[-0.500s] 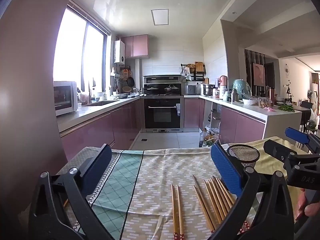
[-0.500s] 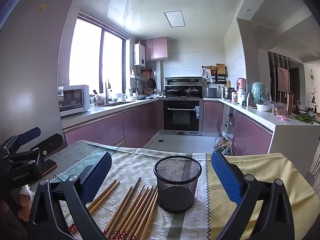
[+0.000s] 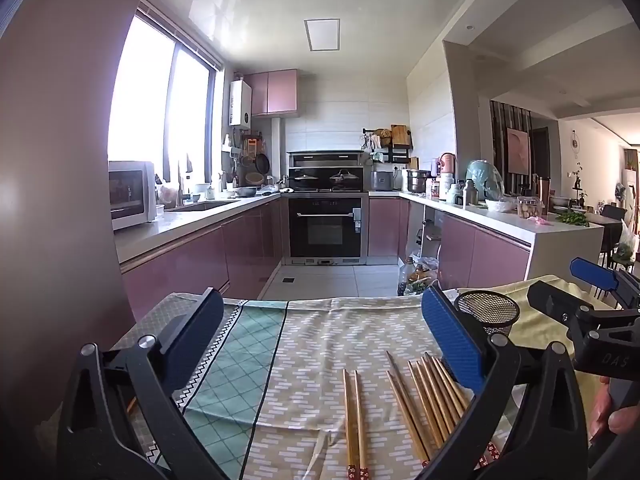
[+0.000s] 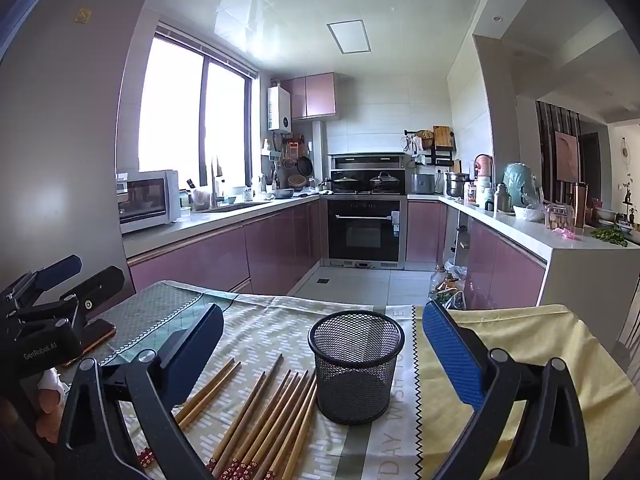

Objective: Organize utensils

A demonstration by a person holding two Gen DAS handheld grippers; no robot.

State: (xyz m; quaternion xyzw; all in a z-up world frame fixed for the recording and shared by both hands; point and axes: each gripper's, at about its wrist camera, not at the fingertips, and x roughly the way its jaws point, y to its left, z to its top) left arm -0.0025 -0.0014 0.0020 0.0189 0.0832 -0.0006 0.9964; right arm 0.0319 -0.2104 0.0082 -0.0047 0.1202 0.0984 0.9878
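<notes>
both tools hang wide open and empty over the tabletop point(image 4: 520, 344) — left tool point(image 3: 322, 336), right tool point(image 4: 322, 344). chopsticks point(image 4: 264, 420) lie flat below the right tool's left finger; mesh cup point(image 4: 356, 364) stands upright between its fingers, just right of them.

Chopsticks point(image 4: 260, 412) were smooth wood, tan, with dark red patterned ends. Cup point(image 4: 356, 364) was black metal mesh, matt, see-through wall. Bench cloths point(image 3: 320, 344) were woven fabric, matt: printed beige-white, teal check, plain pale yellow, slightly creased. Left claw point(image 3: 320, 344) and right claw point(image 4: 320, 352) had matt black plastic frames, metal rivets, blue textured pads. Cabinets point(image 4: 280, 248) were glossy mauve; ceiling was glossy white.
</notes>
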